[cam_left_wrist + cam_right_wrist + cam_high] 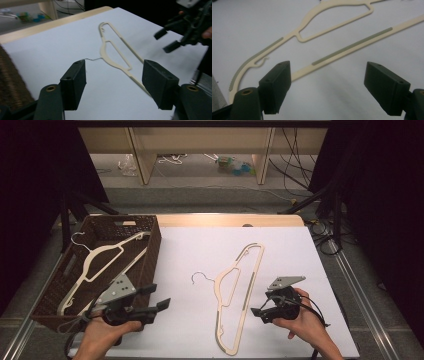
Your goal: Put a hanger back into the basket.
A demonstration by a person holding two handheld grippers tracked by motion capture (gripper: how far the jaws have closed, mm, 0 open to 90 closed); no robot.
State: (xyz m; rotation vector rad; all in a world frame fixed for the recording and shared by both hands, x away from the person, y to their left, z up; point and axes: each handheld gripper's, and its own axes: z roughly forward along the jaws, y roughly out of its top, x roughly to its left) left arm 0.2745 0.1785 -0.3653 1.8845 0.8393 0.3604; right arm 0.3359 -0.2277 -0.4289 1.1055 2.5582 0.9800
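Lying mid-counter, cream hanger [239, 295], left gripper [157, 296] jaws wide and empty near wicker basket [150, 245] holding another hanger [100, 262], right gripper [260, 312] jaws wide, empty.

- Grey floor [210, 195] beyond the desk [280, 245], strewn with cables [292, 167].
- Pale wooden furniture legs [141, 162] at the back.
- Dark drapes [380, 195] on both sides.

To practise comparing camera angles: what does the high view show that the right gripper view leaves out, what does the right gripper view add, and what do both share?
High view alone: the brown basket with a cream hanger inside, both hands, and the left tongs, open. Right gripper view alone: a close look at the grey ribbed strips on the table hanger and the right tongs, open and empty. Both share the cream hanger on the white table.
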